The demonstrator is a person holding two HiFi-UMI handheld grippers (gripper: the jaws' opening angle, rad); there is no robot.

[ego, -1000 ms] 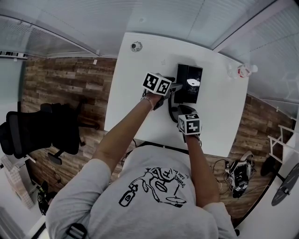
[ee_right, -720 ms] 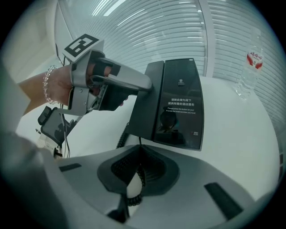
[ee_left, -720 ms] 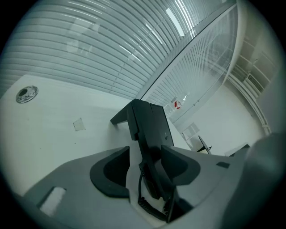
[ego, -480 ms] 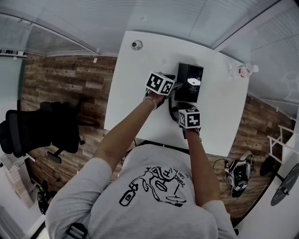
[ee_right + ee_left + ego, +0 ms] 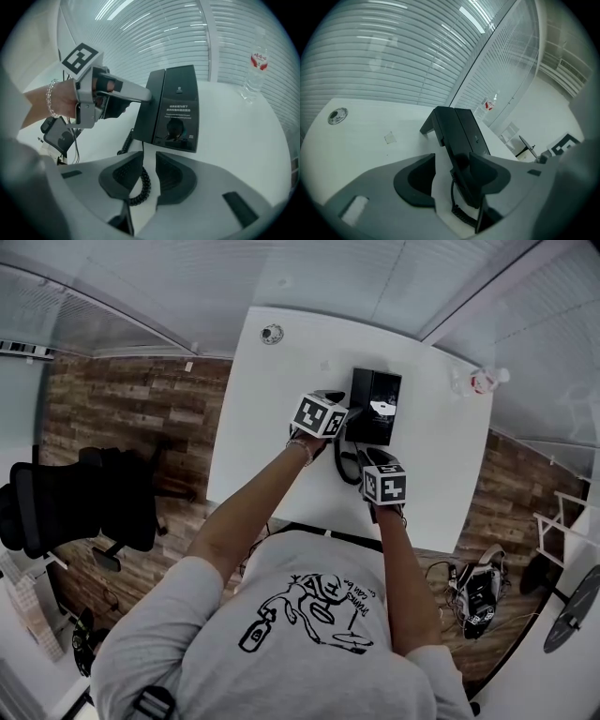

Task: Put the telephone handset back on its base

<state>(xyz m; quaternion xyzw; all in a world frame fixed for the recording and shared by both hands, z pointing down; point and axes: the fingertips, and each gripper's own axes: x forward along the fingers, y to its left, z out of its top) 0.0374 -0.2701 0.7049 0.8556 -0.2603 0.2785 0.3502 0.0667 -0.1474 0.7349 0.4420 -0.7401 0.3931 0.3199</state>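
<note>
The black telephone base (image 5: pixel 379 401) stands near the far side of the white table (image 5: pixel 272 437). Its handset (image 5: pixel 457 150) lies along the base's left side (image 5: pixel 149 108). My left gripper (image 5: pixel 349 418) reaches in from the left with the handset between its jaws (image 5: pixel 451 176). The handset rests against the right pad, and bare table shows between it and the left pad. My right gripper (image 5: pixel 367 457) is just in front of the base. Its jaws (image 5: pixel 149 176) are opening, with the coiled cord (image 5: pixel 140 185) hanging loosely between them.
A water bottle (image 5: pixel 478 382) stands at the table's far right corner. A round grommet (image 5: pixel 272 333) sits at the far left. An office chair (image 5: pixel 75 502) stands on the wood floor to the left, and cables lie on the floor at the right.
Both grippers stay at the phone, shifting only slightly. The right gripper has drifted a little toward me.
</note>
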